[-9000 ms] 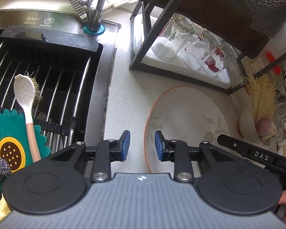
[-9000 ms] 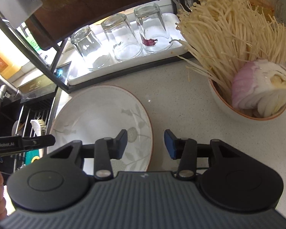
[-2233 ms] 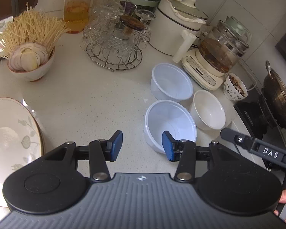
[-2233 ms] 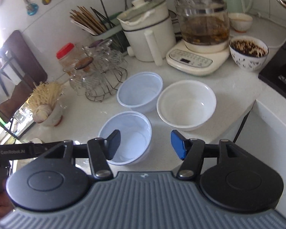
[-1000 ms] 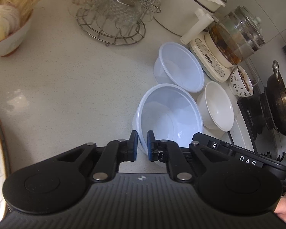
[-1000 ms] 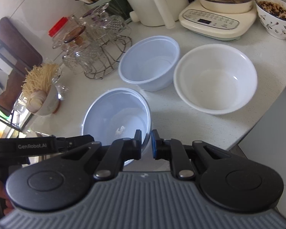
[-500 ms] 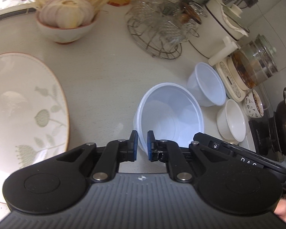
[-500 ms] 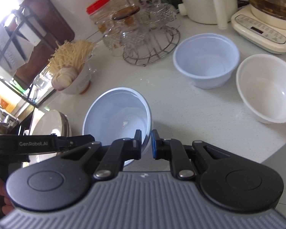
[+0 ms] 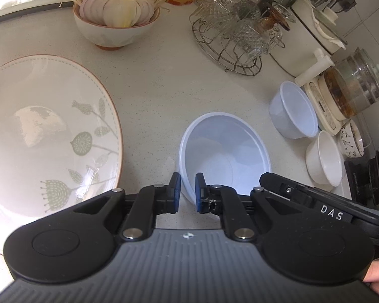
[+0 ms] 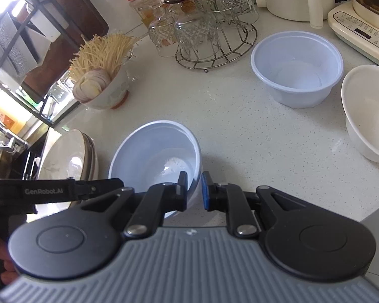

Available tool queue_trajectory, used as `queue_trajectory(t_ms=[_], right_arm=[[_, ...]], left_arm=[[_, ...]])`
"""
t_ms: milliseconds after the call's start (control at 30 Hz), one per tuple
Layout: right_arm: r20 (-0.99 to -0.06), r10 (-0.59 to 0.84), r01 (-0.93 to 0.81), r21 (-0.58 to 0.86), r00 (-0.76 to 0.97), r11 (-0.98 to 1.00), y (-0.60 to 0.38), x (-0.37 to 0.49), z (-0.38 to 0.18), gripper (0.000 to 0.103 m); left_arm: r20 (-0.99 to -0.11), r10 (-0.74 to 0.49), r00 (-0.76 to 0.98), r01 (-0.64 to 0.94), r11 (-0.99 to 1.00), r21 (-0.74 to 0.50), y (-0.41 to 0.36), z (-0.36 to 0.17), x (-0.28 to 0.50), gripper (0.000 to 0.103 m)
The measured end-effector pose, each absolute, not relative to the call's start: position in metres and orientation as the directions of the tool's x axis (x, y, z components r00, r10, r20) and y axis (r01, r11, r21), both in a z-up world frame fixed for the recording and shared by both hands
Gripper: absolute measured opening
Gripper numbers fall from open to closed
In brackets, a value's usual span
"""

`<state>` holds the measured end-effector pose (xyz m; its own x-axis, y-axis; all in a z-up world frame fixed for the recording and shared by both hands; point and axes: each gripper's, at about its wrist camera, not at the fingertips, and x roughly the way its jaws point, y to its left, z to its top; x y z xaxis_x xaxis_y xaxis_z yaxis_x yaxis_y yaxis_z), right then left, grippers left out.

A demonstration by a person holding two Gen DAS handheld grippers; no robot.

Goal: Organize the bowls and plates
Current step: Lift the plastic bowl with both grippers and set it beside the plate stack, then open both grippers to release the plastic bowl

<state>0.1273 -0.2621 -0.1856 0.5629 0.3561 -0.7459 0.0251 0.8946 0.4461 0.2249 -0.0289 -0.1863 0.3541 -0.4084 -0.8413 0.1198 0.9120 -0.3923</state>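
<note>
Clamping opposite rims, left hand-held gripper [image 9: 187, 192] and right hand-held gripper [image 10: 194, 190] hold empty pale-blue bowl [image 9: 224, 151].

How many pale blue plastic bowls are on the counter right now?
2. One pale blue bowl is held at its rim between both grippers, beside the floral plate. The other blue bowl stands near the glass rack, next to the white bowl. More could be out of view.

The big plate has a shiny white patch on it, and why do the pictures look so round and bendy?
Left wrist view: window glare washes out the floral plate toward the left edge. Both views: the fisheye lens bends the countertop. Right wrist view: the rack at top left is overexposed.
</note>
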Motion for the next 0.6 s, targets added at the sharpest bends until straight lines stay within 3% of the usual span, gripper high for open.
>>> queue_trajectory(t_ms=[200,333,600], right_arm=[[-0.741,0.354,0.032,0.451,0.570,0.892,-0.264,0.126,-0.185,0.018],[-0.730,0.336,0.043,0.446,0.596,0.894,-0.267,0.122,-0.182,0.052],[-0.696,0.303,0.041,0.431,0.651,0.902,-0.272,0.108,-0.160,0.052]], left_arm=[[-0.856,-0.350,0.381,0.101,0.936,-0.338,-0.026,-0.182,0.219,0.023],[-0.857,-0.316,0.407,0.105,0.948,-0.300,-0.021,-0.173,0.217,0.026],[-0.825,-0.316,0.468,0.163,0.949,-0.271,-0.019,-0.146,0.200,0.028]])
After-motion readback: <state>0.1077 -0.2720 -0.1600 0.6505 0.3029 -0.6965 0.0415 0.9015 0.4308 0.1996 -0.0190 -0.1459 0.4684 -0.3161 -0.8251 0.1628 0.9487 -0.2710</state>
